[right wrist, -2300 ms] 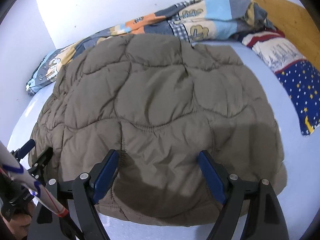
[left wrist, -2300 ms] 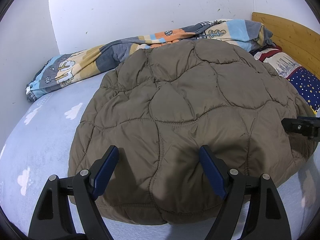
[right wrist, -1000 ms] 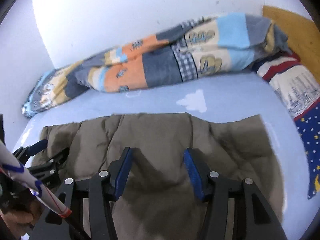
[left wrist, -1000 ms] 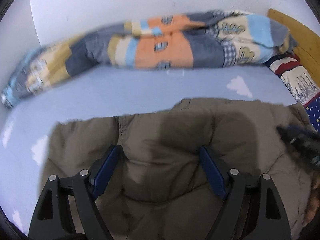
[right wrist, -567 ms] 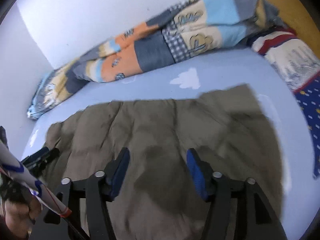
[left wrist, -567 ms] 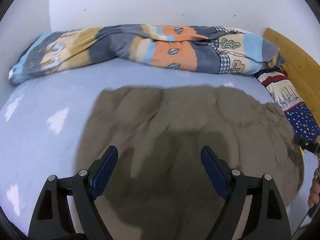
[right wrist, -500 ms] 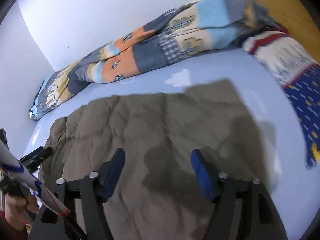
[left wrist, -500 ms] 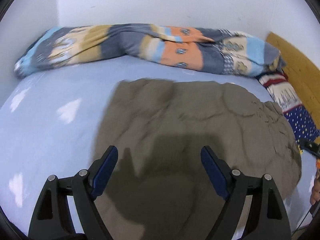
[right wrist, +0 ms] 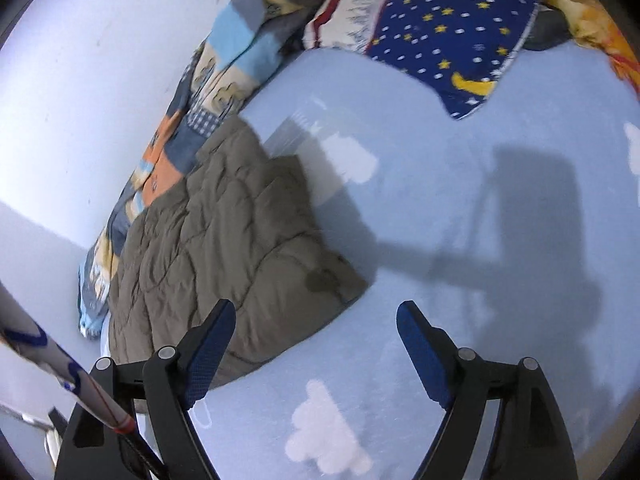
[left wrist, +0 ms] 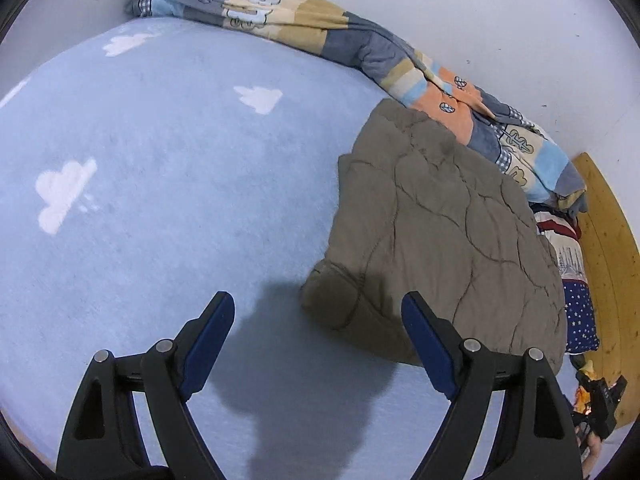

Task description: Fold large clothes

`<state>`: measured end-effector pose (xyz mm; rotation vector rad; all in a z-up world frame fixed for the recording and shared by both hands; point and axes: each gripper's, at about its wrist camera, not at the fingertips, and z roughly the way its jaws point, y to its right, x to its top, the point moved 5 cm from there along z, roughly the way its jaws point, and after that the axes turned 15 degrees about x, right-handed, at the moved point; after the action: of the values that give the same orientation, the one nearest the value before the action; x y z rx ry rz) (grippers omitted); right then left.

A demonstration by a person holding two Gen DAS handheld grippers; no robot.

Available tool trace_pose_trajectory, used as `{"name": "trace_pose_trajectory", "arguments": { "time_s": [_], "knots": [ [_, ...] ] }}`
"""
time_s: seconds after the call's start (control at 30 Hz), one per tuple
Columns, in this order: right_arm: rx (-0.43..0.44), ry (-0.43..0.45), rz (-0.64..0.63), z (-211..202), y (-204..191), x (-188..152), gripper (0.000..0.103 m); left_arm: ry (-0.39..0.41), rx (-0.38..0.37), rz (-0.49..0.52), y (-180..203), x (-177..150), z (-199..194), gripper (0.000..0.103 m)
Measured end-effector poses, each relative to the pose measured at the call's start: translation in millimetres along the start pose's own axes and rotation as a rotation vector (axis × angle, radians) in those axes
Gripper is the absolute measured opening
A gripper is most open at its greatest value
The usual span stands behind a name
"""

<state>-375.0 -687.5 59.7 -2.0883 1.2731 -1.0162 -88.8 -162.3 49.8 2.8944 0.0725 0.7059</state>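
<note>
Folded quilted jacket [left wrist: 440, 232] lying on the blue bed sheet [left wrist: 160, 160], against the patterned blanket [left wrist: 312, 24].
Left tongs [left wrist: 318, 340] gaping, empty; right tongs [right wrist: 312, 340] just spread wider, nothing between, beside jacket's edge.

One quilted brown jacket [left wrist: 444, 236] lay folded on one pale blue bedsheet [left wrist: 168, 168]. One patchwork blanket [left wrist: 304, 28] ran along the far wall. Two pillows were visible: one starred navy pillow [right wrist: 452, 28] and one orange-yellow pillow [right wrist: 600, 28] at the far right. Three white clouds showed on the sheet in the left wrist view, three in the right. Two grippers appeared: the left gripper [left wrist: 318, 338] and the right gripper [right wrist: 316, 336].
</note>
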Motion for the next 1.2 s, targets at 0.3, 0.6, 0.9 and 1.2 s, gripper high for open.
{"name": "trace_pose_trajectory", "arguments": {
  "time_s": [0.3, 0.6, 0.9, 1.2],
  "knots": [
    [0.130, -0.035, 0.167, 25.3, 8.2, 3.1, 0.089, -0.108, -0.076, -0.123, 3.4, -4.0, 29.3, 0.085],
    [0.168, -0.052, 0.279, 55.7, 12.8, 1.5, 0.090, -0.170, -0.139, -0.240, 11.6, -12.8, 54.4, 0.085],
    [0.163, -0.023, 0.357, 86.6, 17.8, -1.0, 0.096, -0.110, -0.124, -0.260, 23.2, -5.7, 66.9, 0.085],
    [0.137, 0.007, 0.271, 115.2, 12.4, 4.8, 0.085, -0.034, -0.119, -0.219, 38.0, 10.9, 84.9, 0.080]
  ]
}}
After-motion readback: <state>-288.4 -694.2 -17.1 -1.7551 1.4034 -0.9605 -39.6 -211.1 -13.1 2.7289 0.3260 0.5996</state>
